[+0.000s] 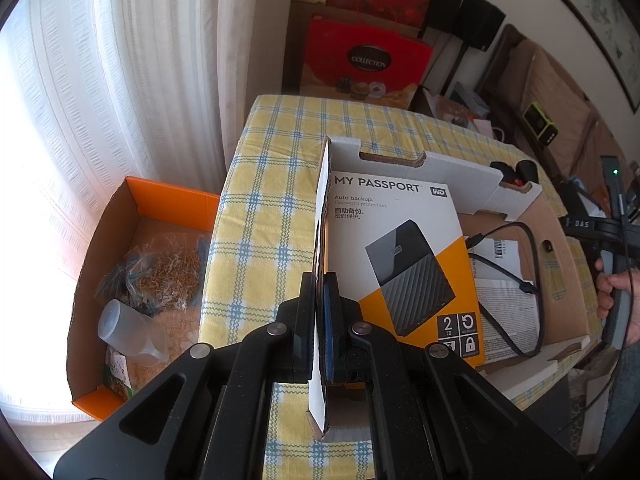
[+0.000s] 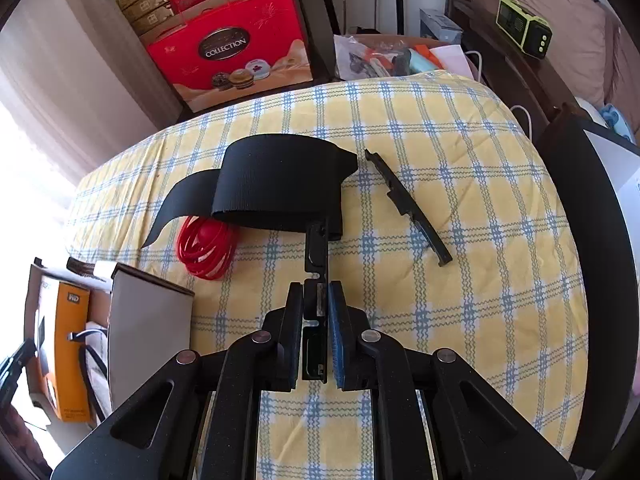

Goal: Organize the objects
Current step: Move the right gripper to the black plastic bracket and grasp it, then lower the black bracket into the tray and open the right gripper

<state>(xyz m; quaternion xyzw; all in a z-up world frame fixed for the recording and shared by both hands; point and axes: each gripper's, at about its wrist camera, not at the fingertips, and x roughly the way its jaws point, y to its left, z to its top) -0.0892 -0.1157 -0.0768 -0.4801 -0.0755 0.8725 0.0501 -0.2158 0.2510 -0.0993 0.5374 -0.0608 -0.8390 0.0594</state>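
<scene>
My left gripper [image 1: 322, 280] is shut on the white side flap [image 1: 322, 240] of a cardboard box [image 1: 424, 168] on the checked table. Inside the box lie a WD My Passport carton [image 1: 404, 256], a black cable [image 1: 532, 264] and papers. My right gripper [image 2: 316, 300] is shut on a slim black plastic strip [image 2: 316, 256], held just above the tablecloth. Beyond it lie a wide black strap [image 2: 276, 184], red rubber bands [image 2: 206, 248] and a second black plastic strip [image 2: 408, 204]. The box also shows at the left of the right wrist view [image 2: 148, 316].
An orange-rimmed carton [image 1: 132, 280] with bags and a plastic bottle sits on the floor left of the table. Red gift boxes [image 2: 232, 56] stand behind the table. A dark chair back [image 2: 580, 240] is at the right. White curtains [image 1: 120, 80] hang at the left.
</scene>
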